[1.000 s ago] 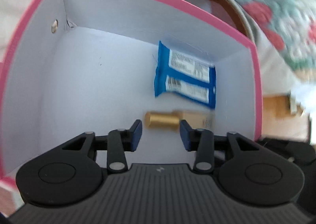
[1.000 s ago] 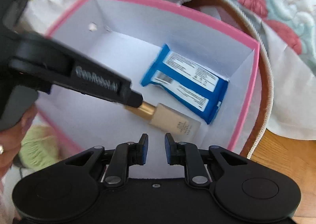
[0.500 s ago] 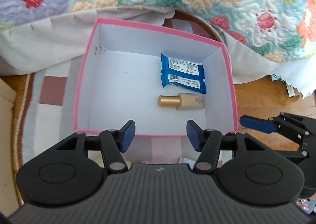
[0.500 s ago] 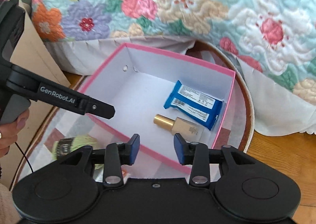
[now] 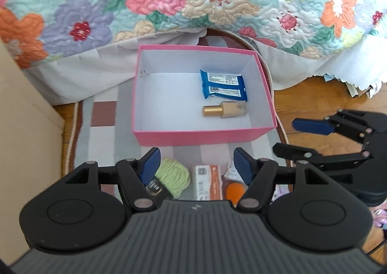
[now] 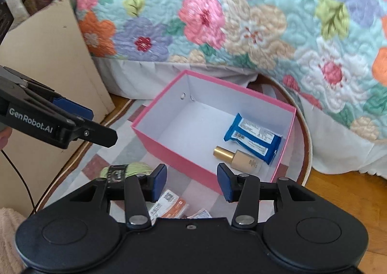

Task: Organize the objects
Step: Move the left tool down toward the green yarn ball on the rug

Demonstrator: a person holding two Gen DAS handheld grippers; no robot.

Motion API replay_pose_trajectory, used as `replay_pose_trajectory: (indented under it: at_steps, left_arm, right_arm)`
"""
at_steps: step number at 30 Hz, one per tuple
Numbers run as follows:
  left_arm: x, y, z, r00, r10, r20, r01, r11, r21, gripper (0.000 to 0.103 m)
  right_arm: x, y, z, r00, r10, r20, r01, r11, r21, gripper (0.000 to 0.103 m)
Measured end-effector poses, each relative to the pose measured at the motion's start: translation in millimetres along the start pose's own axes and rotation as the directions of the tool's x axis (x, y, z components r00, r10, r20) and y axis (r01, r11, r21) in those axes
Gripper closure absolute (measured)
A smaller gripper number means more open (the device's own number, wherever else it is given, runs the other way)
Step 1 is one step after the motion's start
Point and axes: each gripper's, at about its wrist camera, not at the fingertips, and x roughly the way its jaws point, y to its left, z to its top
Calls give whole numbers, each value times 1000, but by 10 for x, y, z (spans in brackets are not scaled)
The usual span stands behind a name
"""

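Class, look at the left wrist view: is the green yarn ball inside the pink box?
No, the green yarn ball lies on the rug in front of the pink box.

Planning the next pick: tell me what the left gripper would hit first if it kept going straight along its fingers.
Probably the green yarn ball or orange-and-white packet on the rug, both lying between the open, empty left gripper fingers, short of the pink box. Depth is uncertain.
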Motion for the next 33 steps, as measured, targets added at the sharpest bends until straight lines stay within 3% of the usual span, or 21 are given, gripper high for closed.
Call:
replay_pose_trajectory:
  at_steps: [12,20,28,33]
  left_arm:
    - [-532,-41,-572,999,9,33,-8,1000,-25,37]
    - [-817,-7,-835,999,11,39,-10,1000,-30,33]
    - [-800,128,-1021,999,20,44,-18,999,-39,28]
    - [-583,263,-1069,999,19,47,-15,998,-66,27]
  right_arm:
    - [-534,420,-133,995,87,-45,-92,987,-134,50]
    - [-854,630,-208,988,148,-48,-154,972,-179,38]
    - [-691,796,-256,971,220,-95,-236,946,-220,27]
    - [-482,825,-237,976,213,-47,-218,941,-259,22]
